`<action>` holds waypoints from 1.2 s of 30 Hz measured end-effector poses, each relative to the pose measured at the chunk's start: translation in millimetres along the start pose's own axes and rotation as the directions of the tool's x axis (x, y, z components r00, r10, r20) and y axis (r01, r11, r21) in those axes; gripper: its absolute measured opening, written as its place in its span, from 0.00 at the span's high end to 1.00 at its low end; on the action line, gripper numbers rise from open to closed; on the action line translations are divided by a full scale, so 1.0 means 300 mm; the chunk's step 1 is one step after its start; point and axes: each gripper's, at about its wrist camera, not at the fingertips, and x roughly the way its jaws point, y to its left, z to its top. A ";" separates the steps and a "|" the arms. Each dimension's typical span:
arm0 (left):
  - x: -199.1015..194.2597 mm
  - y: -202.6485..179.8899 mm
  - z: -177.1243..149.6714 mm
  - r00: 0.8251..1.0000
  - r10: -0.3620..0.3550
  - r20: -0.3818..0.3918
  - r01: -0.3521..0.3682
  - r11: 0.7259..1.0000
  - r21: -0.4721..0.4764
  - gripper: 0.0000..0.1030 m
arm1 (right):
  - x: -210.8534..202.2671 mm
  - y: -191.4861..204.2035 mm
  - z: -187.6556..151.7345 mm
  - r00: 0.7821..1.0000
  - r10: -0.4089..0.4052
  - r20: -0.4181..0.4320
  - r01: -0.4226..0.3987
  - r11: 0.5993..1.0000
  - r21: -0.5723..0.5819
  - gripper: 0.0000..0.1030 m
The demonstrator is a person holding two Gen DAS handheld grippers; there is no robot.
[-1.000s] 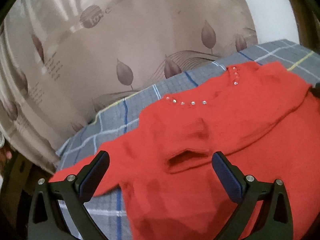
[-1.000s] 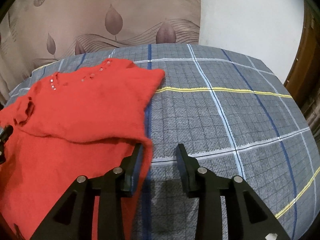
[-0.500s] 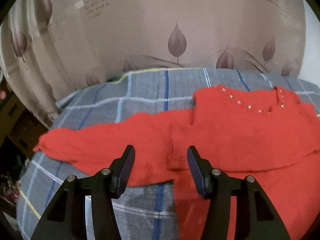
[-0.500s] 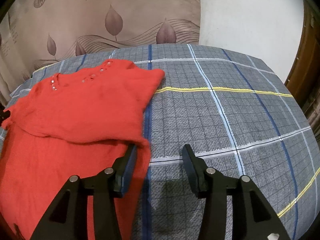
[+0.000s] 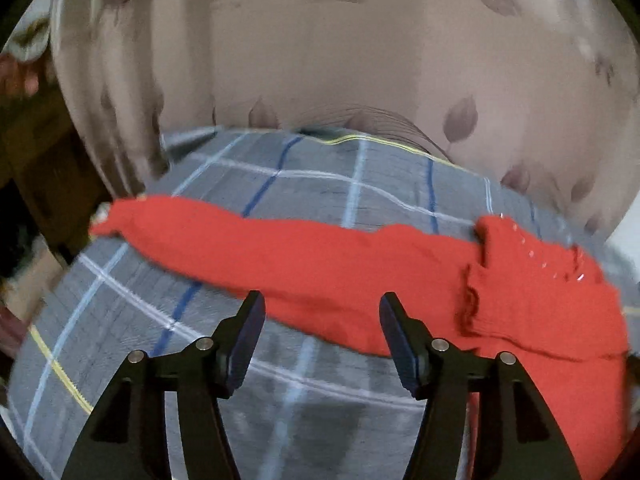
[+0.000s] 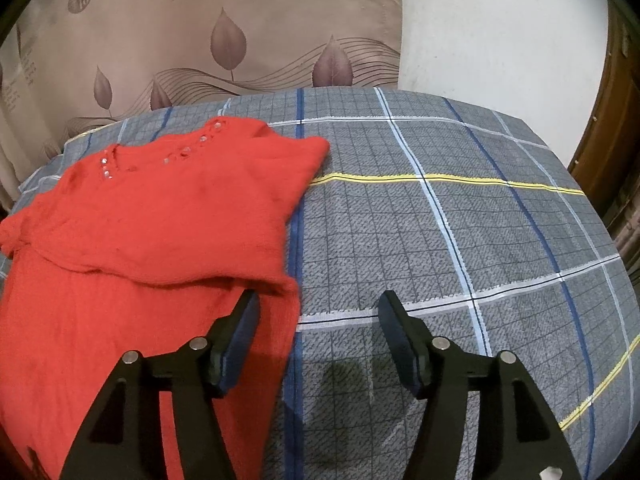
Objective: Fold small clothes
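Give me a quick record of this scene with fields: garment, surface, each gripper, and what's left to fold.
garment: red knit sweater with beaded neckline, one sleeve already folded across the chest
surface: grey plaid bedsheet
left gripper: open, over the outstretched sleeve
right gripper: open, at the sweater's side edge, holding nothing
left to fold: outstretched sleeve, lying flat

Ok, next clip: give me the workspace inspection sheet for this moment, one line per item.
Surface: grey plaid bedcover, lying flat.
Job's things: red sweater spread on the cover, one sleeve folded across the chest, the other sleeve stretched out sideways.
Clutter: nothing seen.
Grippers: left gripper open, empty, facing the outstretched sleeve; right gripper open, empty, one finger over the sweater's edge.
Cables: nothing seen.
Surroundings: leaf-print curtain, white wall, wooden frame.
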 end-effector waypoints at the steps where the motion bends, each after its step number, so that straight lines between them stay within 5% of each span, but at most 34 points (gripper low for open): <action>1: 0.007 0.047 0.009 0.999 -0.040 -0.027 0.039 0.999 -0.027 0.41 | -0.001 0.001 -0.001 1.000 -0.003 0.000 0.003 1.000 -0.001 0.35; 4: 0.040 0.223 0.033 0.984 -0.149 -0.097 0.131 0.977 -0.170 0.41 | 0.001 0.008 0.000 1.000 -0.015 -0.001 0.015 1.000 -0.012 0.28; 9: 0.074 0.538 0.038 0.972 -0.227 -0.064 0.172 0.868 -0.466 0.41 | 0.005 0.009 0.000 1.000 -0.028 -0.008 0.027 0.999 -0.018 0.24; 13: 0.089 0.690 0.065 0.979 -0.202 -0.036 0.153 0.835 -0.528 0.41 | 0.007 0.016 0.002 0.999 -0.042 -0.013 0.042 0.999 -0.025 0.22; 18: 0.170 0.799 0.098 0.952 -0.307 -0.003 0.238 0.743 -0.625 0.41 | 0.011 0.018 0.004 0.998 -0.060 -0.015 0.059 0.998 -0.028 0.18; 22: 0.225 0.822 0.138 0.940 -0.339 0.034 0.277 0.702 -0.656 0.41 | 0.013 0.020 0.004 0.997 -0.069 -0.017 0.069 0.997 -0.029 0.16; 23: 0.229 0.816 0.143 0.943 -0.332 0.040 0.276 0.706 -0.652 0.44 | 0.014 0.020 0.004 0.997 -0.070 -0.017 0.070 0.997 -0.029 0.16; 26: 0.255 0.797 0.167 0.968 -0.252 -0.017 0.189 0.767 -0.613 0.97 | 0.015 0.018 0.003 0.997 -0.069 -0.018 0.068 0.997 -0.029 0.15; 29: 0.197 0.745 0.198 0.974 -0.223 0.042 0.202 0.768 -0.607 0.97 | 0.016 0.014 0.003 0.998 -0.063 -0.018 0.062 0.998 -0.026 0.15; 31: 0.100 0.634 0.259 0.963 -0.243 0.118 0.268 0.810 -0.522 0.97 | 0.015 0.011 0.001 0.998 -0.058 -0.018 0.057 0.998 -0.025 0.15; 33: -0.012 0.460 0.326 0.935 -0.317 0.161 0.355 0.837 -0.415 0.97 | 0.012 0.011 0.000 0.998 -0.054 -0.015 0.053 0.998 -0.024 0.15; 36: -0.148 0.179 0.392 0.875 -0.455 0.169 0.485 0.824 -0.293 0.97 | 0.006 0.008 -0.001 0.999 -0.043 -0.007 0.043 0.999 -0.021 0.15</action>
